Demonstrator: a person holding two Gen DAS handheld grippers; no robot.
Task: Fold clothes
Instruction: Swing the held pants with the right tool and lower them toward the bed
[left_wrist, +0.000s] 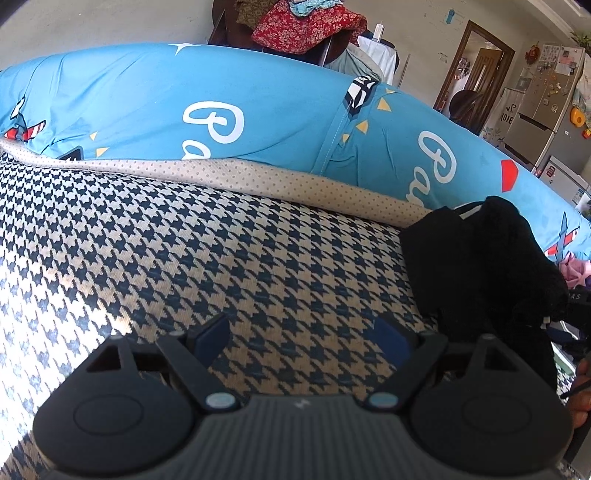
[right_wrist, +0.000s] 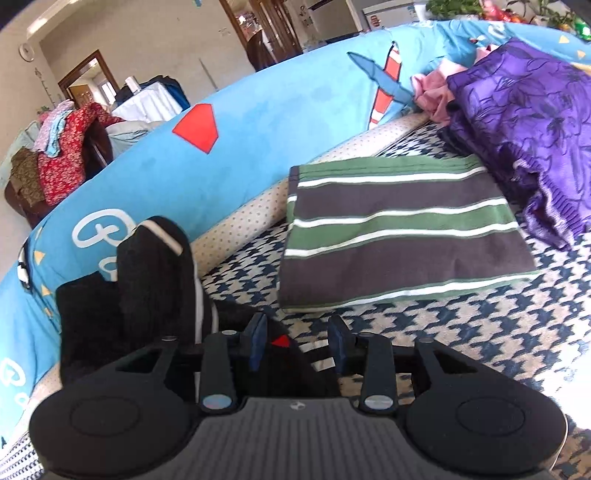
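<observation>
- Left wrist view: left gripper (left_wrist: 301, 341) hangs low over the houndstooth cover (left_wrist: 184, 258), jaws spread wide, nothing betw. them, only bare patterned cloth below.
- Black garment (left_wrist: 480, 266) sits at the right of that view, bunched and partly stood up against the blue cushion (left_wrist: 221, 110); white trim shows near its top. Well apart from the left gripper's fingers.
- Right wrist view: right gripper (right_wrist: 299, 341) is right over the near edge of the same black garment (right_wrist: 155, 280). Jaws part-spread w/ black cloth lying betw. the 2 blue pads; cannot tell if the pads press on it, looks loose, not pinched.
- Small red mark on the black cloth just beside the left pad.
- Striped garment (right_wrist: 399, 229) (green/brown/white) lies flat as a neat rectangle beyond the gripper on the cover, so 1 item already lies folded.
- Purple garment (right_wrist: 524, 122) heaped at far right w/ pink cloth (right_wrist: 432, 92) behind it; both loose, not folded.
- Step in hand (judgement): black item is the one being worked; it's crumpled, not flat, so it fits either a pickup to spread it or a mid-fold regrip. Can't settle which.
- Next move calls for (judgement): a sure grip on 1 edge/corner by the right gripper, left gripper brought across to a 2nd corner, cloth drawn onto the open houndstooth area.
- Risk: thick bunched cloth, may catch 2+ layers.
</observation>
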